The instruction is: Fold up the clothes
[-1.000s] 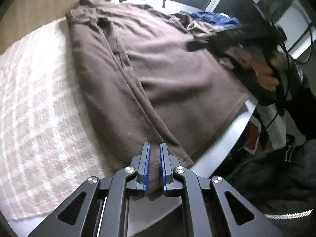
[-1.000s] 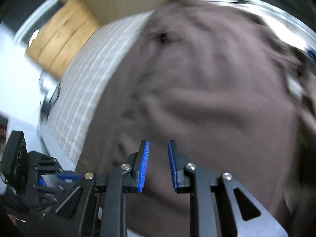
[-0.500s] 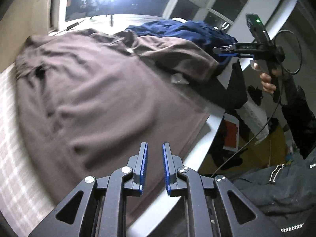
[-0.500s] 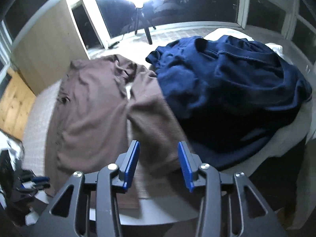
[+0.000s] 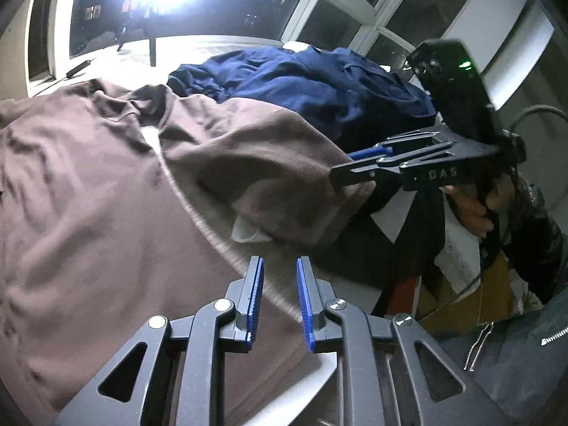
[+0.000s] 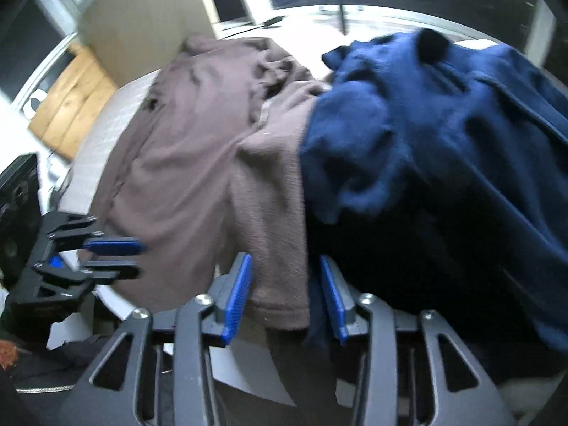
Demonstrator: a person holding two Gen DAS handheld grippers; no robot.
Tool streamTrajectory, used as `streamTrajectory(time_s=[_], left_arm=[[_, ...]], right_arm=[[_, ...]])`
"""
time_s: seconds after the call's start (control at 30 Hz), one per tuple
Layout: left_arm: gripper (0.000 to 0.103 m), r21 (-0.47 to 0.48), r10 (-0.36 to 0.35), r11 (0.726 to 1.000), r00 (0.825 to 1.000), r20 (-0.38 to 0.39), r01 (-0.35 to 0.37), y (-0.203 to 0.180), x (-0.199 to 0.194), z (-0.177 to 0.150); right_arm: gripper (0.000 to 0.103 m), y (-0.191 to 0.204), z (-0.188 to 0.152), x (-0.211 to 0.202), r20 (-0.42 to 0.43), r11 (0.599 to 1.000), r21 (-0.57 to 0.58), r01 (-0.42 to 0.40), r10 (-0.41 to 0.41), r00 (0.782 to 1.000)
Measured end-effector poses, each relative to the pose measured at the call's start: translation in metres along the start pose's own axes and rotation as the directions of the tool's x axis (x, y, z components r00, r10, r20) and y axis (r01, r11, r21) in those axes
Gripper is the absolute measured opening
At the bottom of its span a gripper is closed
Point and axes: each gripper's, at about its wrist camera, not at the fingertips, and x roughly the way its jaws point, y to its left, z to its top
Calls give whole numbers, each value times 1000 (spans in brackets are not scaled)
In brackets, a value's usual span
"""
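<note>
A brown garment (image 5: pixel 88 195) lies spread on the white table (image 5: pixel 355 291), and its sleeve (image 5: pixel 266 163) reaches right against a heap of navy clothing (image 5: pixel 319 85). My left gripper (image 5: pixel 279 261) hangs over the table edge by the brown hem; its jaws are opening, with nothing between them. In the right wrist view, my right gripper (image 6: pixel 285 266) straddles the cuff of the brown sleeve (image 6: pixel 277 213). Its jaws are closing and the pads still stand apart. The navy heap (image 6: pixel 443 142) lies right beside it. My left gripper (image 6: pixel 135 257) shows at the left there.
Dark windows and a bright lamp glare stand behind the table. A person's hand (image 5: pixel 472 213) holds the right gripper's handle. A cardboard box (image 5: pixel 461 301) and a dark jacket (image 5: pixel 514 362) lie below the table edge. A wooden panel (image 6: pixel 71 106) is at the far left.
My left gripper let go of the brown hem and swept right along the table edge. My right gripper left the garment's body, opened, and came down around the sleeve cuff beside the navy heap.
</note>
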Motion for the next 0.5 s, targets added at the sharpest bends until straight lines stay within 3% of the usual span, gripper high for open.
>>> streamTrajectory(time_s=[0.03,0.1,0.2,0.33,0.5], left_arm=[[18,-3,6,1000,1000,-4,-6,-2,5,3],[18,-10,16,1000,1000,-7,-16,0,8,5],[18,-52,32,998,999,-4,-32,11,9,8],[18,-69,28,997,1000,3,-27,20,16,15],[18,-66,28,997,1000,14,-27,27,31,33]], right_arm=[[3,2,2,-2,0,1000,-24,-7,7,1000],[3,4,8,-16,29,998,-56,-27,28,999],[3,-7,22,-64,136,998,-56,-26,33,990],[3,-48,39,-129,247,999,24,32,-37,968],[3,-97,52,-146,235,978,156,138,-172,957]])
